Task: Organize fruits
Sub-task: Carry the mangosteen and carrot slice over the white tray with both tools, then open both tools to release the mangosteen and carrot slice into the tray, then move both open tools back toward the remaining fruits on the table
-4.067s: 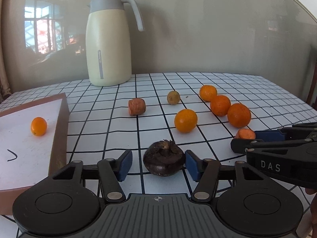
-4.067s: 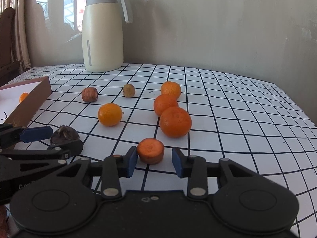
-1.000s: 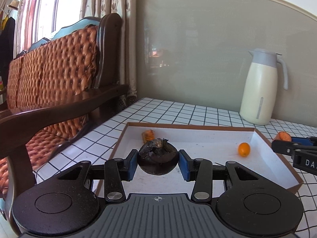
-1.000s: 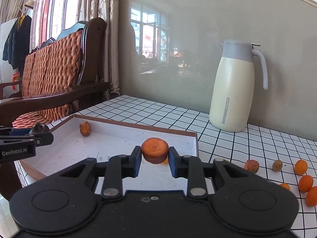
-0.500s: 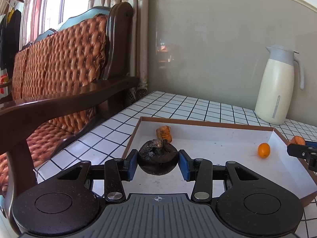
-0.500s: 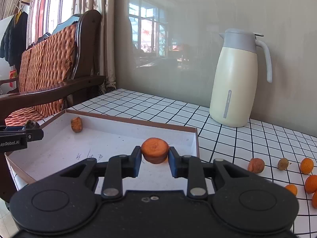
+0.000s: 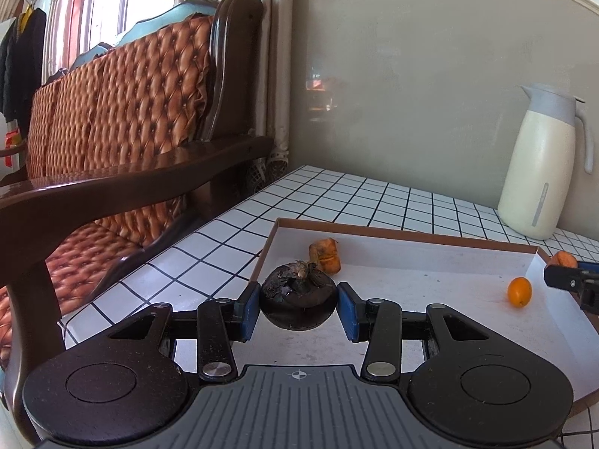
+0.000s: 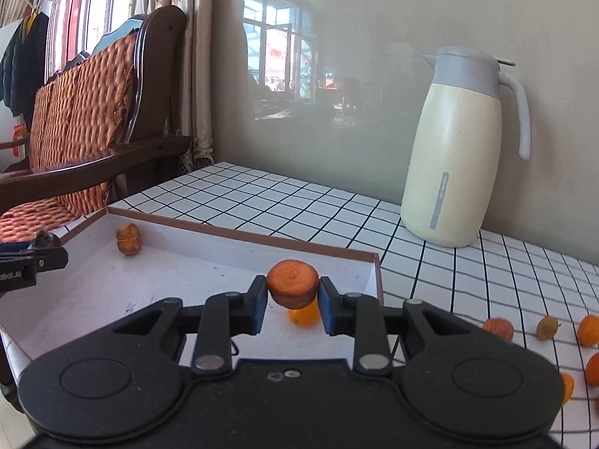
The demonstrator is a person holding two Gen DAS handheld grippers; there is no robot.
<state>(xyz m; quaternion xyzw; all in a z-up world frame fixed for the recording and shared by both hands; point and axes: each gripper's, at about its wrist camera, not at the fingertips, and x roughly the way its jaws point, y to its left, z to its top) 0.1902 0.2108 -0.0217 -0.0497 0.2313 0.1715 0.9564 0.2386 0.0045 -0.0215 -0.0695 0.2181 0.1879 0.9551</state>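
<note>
My left gripper (image 7: 297, 308) is shut on a dark mangosteen (image 7: 297, 299) and holds it over the near left part of the white tray (image 7: 404, 237). My right gripper (image 8: 292, 308) is shut on a flat orange fruit piece (image 8: 292, 282) above the tray's right end (image 8: 239, 237). In the tray lie a shrivelled orange fruit (image 7: 325, 255), also in the right wrist view (image 8: 129, 238), and a small kumquat (image 7: 519, 291), partly hidden behind the right gripper's load (image 8: 304, 316). The right gripper's tip shows at the left wrist view's right edge (image 7: 571, 280).
A cream thermos jug (image 8: 455, 149) stands behind the tray on the checked tabletop (image 8: 299, 209). Several small oranges and a brown fruit (image 8: 498, 328) lie on the table at right. A wooden sofa with a leather back (image 7: 123, 142) stands left of the table.
Both grippers have moved closer over the tray with their fruits still held. The view has swung a little further toward the tray's left corner.
</note>
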